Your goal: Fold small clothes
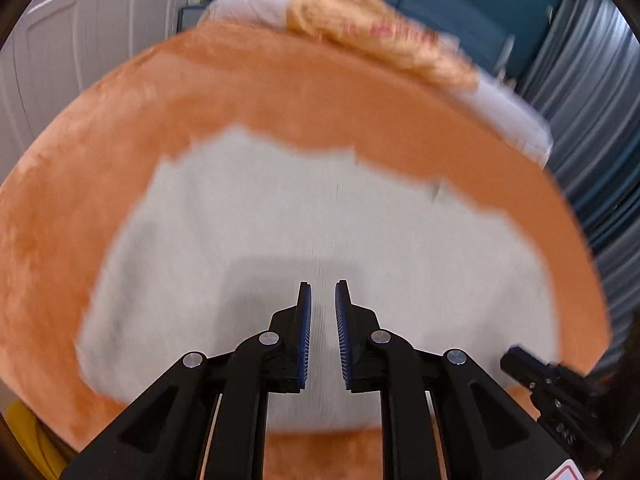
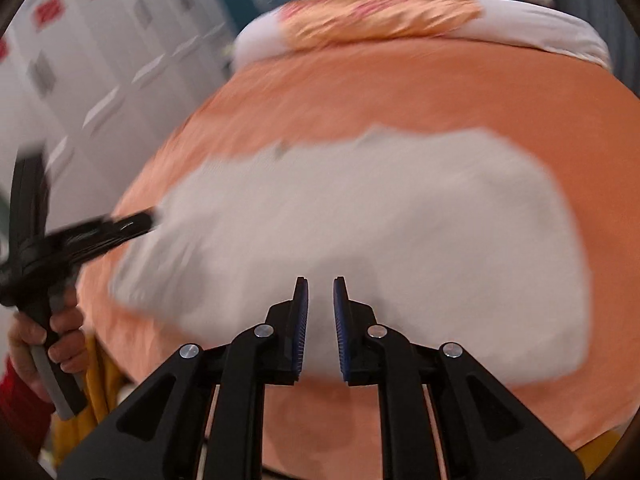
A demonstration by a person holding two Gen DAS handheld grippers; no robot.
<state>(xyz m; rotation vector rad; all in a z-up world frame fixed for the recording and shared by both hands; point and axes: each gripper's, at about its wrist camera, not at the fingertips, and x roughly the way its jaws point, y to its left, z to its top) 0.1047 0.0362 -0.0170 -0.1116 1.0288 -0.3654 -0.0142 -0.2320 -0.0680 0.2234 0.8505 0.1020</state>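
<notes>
A white garment (image 2: 360,216) lies flat, long axis left-right, on the orange blanket (image 2: 400,80); the left hand-held gripper (image 1: 323,300) and right hand-held gripper (image 2: 321,298) are slightly parted, empty.

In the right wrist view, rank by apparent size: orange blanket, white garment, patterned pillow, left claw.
1. Orange blanket
2. White garment
3. Patterned pillow and left claw: unsure, since the claw is nearer the camera and blurred.

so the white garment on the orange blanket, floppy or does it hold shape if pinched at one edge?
Probably floppy: the white garment lies flat with ragged, uneven edges, so a pinched edge would likely drape. Looks thin, so likely light. The fuzzy orange blanket beneath may grip it, so pushing could bunch it rather than slide it.
</notes>
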